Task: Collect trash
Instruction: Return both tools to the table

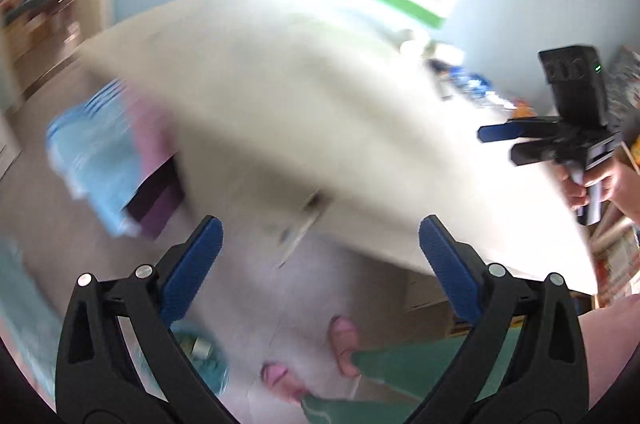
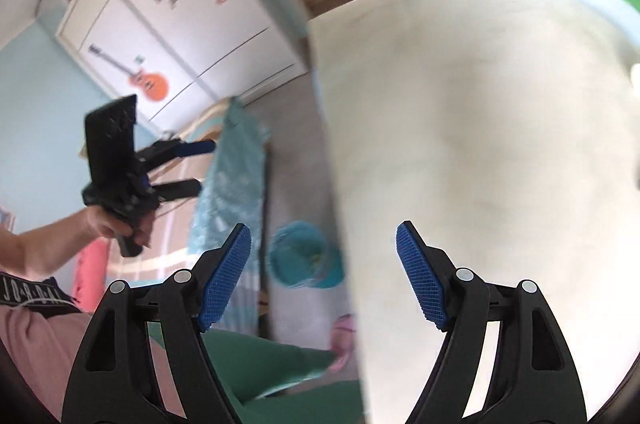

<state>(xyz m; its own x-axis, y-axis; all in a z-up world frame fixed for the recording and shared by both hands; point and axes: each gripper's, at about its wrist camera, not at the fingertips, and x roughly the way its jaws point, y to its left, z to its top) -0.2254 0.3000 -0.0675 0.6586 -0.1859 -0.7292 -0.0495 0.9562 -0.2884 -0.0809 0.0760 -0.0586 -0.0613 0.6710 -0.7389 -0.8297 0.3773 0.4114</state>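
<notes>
Left gripper (image 1: 320, 256): jaws spread wide, nothing between the blue pads; lower centre of the left wrist view, hanging past the table's near edge over the floor.
Right gripper (image 2: 324, 264): jaws spread, empty; straddles the table edge at lower centre of the right wrist view.
Why held so: my guess is both are carried clear and ready while the person looks for something to pick up; heavy motion blur in both views.
Table (image 1: 280, 112): pale top, mostly bare, fills the middle of the frame.
Trash: likely the small clutter (image 1: 460, 76) at the table's far end, upper right of the left wrist view; white and blue bits, too blurred to name.
Bin (image 2: 304, 256): teal, round, on the floor beside the table, lower centre; holds something, contents unclear.
</notes>
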